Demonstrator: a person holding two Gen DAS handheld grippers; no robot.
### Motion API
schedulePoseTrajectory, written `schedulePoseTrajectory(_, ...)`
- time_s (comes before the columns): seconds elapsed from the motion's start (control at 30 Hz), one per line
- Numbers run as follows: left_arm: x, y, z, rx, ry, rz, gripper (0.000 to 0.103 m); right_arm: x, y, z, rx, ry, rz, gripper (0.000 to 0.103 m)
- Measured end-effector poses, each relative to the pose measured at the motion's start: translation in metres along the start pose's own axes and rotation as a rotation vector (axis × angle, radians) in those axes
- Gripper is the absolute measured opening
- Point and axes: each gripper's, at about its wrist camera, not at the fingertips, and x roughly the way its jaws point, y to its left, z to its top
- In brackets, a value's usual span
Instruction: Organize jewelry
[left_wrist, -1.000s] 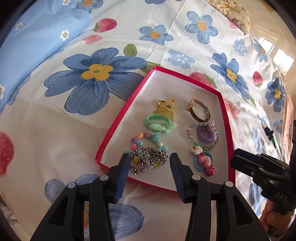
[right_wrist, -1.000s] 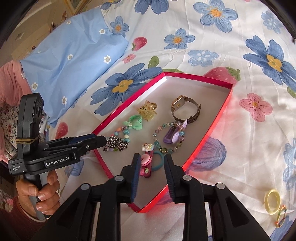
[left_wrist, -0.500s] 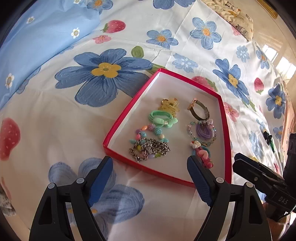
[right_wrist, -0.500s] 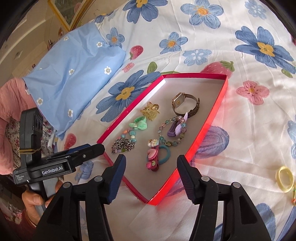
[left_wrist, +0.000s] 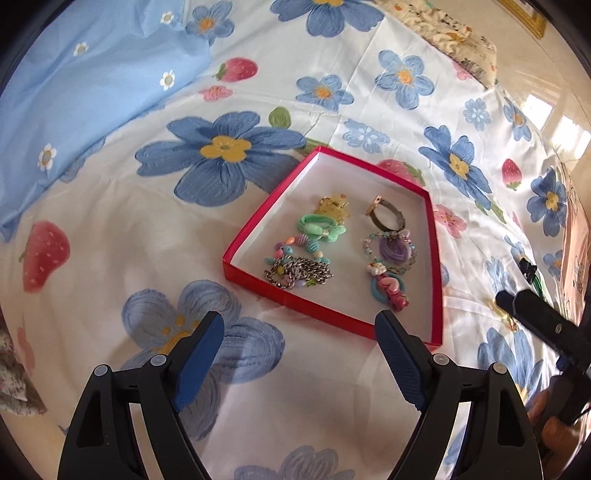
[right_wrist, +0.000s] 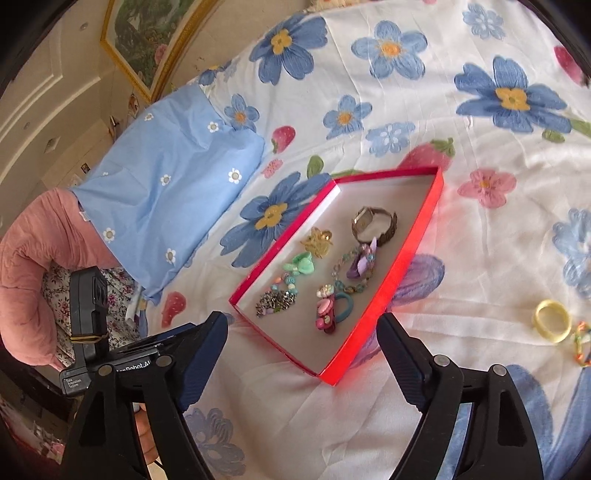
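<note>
Lying in the red tray (left_wrist: 437, 280), colourful jewelry (left_wrist: 300, 272) faces both wide-spread, empty grippers.

A home bedroom: a bed under a white sheet (right_wrist: 424, 110) printed with blue flowers and strawberries, a blue pillow (right_wrist: 166, 192) on the far left, a pink quilt (right_wrist: 33, 266) beside it, and a gold-framed painting (right_wrist: 147, 33) on the cream panelled wall (right_wrist: 48, 92) behind.

one red tray (left_wrist: 334, 317), one watch (left_wrist: 384, 214), one chain (left_wrist: 299, 273), two hand-held grippers, one yellow ring (right_wrist: 552, 320)
</note>
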Motion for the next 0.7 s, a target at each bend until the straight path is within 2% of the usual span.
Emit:
schedulePoseTrajectory(0.07,-0.019,-0.008,0.002,0.045,-0.039,0.009,0.084,-0.014,0.008,0.007,-0.039,-0.027,-0.009,0.085)
schedulePoseTrajectory(0.2,-0.059,-0.024,0.010,0.144,-0.137,0.033,0.102,-0.043,0.034,0.031,-0.174,-0.061,-0.082,0.097)
schedulePoseTrajectory(0.27,-0.078,-0.032,0.011,0.188,-0.202,0.062,0.102,-0.055,0.046,0.041,-0.225,-0.083,-0.109,0.101)
schedulePoseTrajectory(0.37,-0.087,-0.038,0.000,0.220,-0.242,0.124,0.102,-0.066,0.057,0.046,-0.255,-0.123,-0.152,0.103)
schedulePoseTrajectory(0.47,-0.081,-0.034,-0.017,0.189,-0.236,0.142,0.102,-0.064,0.055,0.035,-0.246,-0.142,-0.171,0.103)
schedulePoseTrajectory(0.57,-0.068,-0.030,-0.034,0.165,-0.205,0.145,0.102,-0.047,0.047,0.015,-0.241,-0.100,-0.171,0.103)
schedulePoseTrajectory(0.7,-0.056,-0.024,-0.043,0.141,-0.183,0.154,0.102,-0.027,0.039,-0.015,-0.265,-0.046,-0.222,0.103)
